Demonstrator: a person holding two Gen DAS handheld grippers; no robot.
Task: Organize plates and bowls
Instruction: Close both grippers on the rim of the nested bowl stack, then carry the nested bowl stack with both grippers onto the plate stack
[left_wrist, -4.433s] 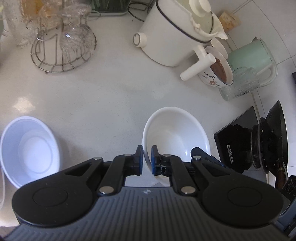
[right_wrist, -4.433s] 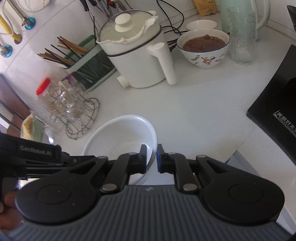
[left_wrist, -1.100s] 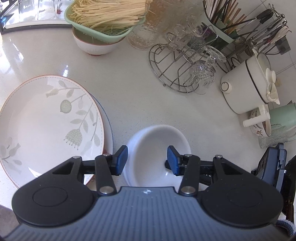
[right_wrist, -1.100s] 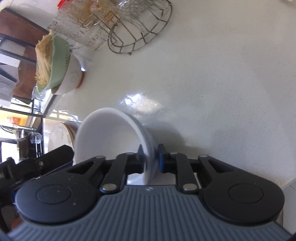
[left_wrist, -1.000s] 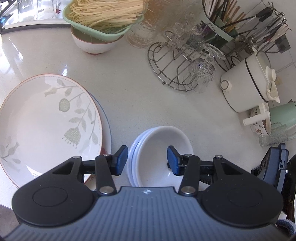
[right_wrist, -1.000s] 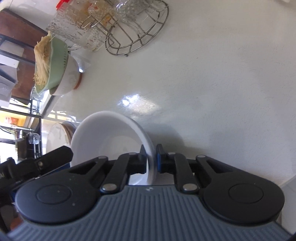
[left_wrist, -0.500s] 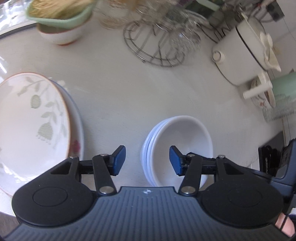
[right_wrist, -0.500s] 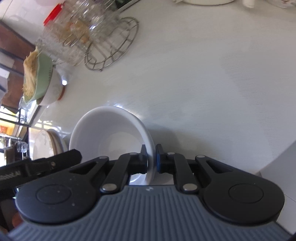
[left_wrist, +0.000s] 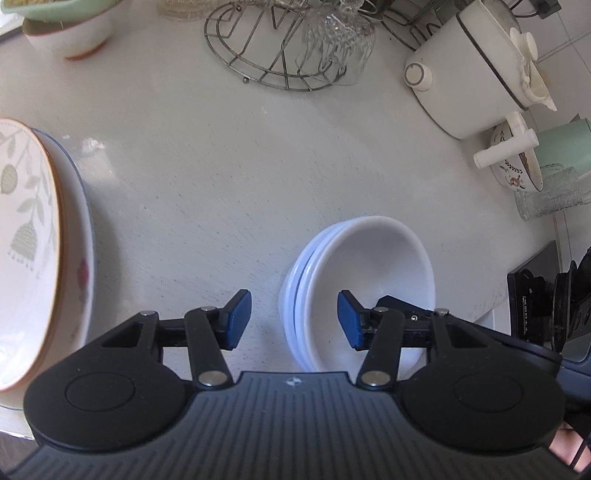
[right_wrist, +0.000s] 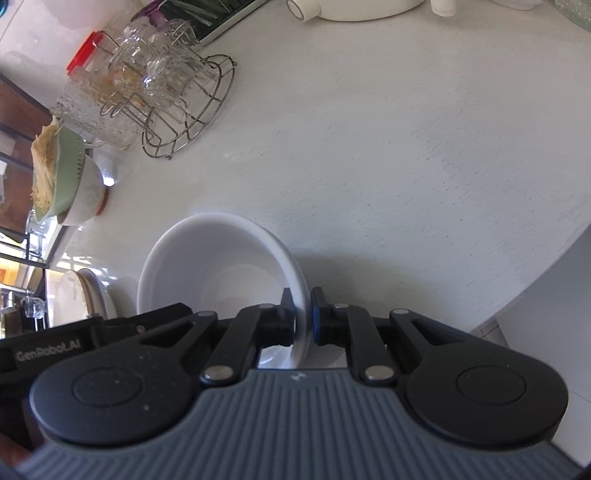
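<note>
A stack of white bowls (left_wrist: 373, 266) sits on the white counter near its front edge. My left gripper (left_wrist: 293, 319) is open and empty, hovering above the stack's near left rim. My right gripper (right_wrist: 302, 321) is shut on the rim of the top white bowl (right_wrist: 218, 266); its fingers (left_wrist: 402, 306) show inside the bowl in the left wrist view. A stack of plates with a leaf-patterned plate (left_wrist: 29, 254) on top lies at the left; it also shows in the right wrist view (right_wrist: 79, 295).
A wire rack with glasses (left_wrist: 295, 40) stands at the back. A white pot (left_wrist: 476, 74), a patterned bowl (left_wrist: 517, 166) and a green kettle (left_wrist: 565, 147) are at the right. A green strainer on a bowl (right_wrist: 66, 181) is far left. A black appliance (left_wrist: 546, 295) borders the counter's edge.
The top bowl has been set down into the stack by my right gripper. My left gripper, which let go of its bowl earlier, stays open and has drifted left of the stack.
</note>
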